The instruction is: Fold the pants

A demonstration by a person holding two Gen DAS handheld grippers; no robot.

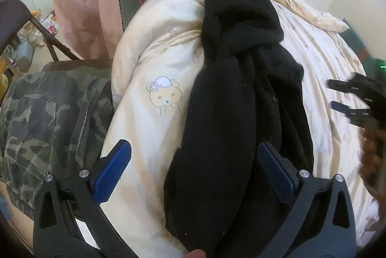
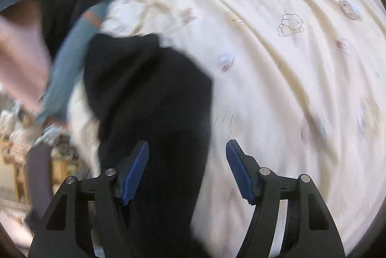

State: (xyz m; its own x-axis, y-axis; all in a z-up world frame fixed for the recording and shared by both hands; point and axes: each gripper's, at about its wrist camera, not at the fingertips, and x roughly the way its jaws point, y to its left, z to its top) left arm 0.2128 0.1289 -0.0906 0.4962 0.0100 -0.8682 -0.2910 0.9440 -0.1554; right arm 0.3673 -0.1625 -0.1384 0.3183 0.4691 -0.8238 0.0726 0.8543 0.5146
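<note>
**Black pants lay lengthwise between two open grippers**

While the black pants [image 1: 241, 98] lay in a long, bunched strip on the cream quilt [image 1: 154, 60], their long axis ran from the near edge away toward the far pillows — roughly in line with the way both grippers pointed. The left gripper [image 1: 195, 171] hung tilted downward over the near end, jaws wide, with the dark cloth under its right finger but not pinched. It looked the nearer of the two. The right gripper [image 2: 187, 171] hovered with jaws wide and empty; the pants lay to its left, beneath its left finger. In the left wrist view it showed at the far right, well clear of the cloth.
</note>
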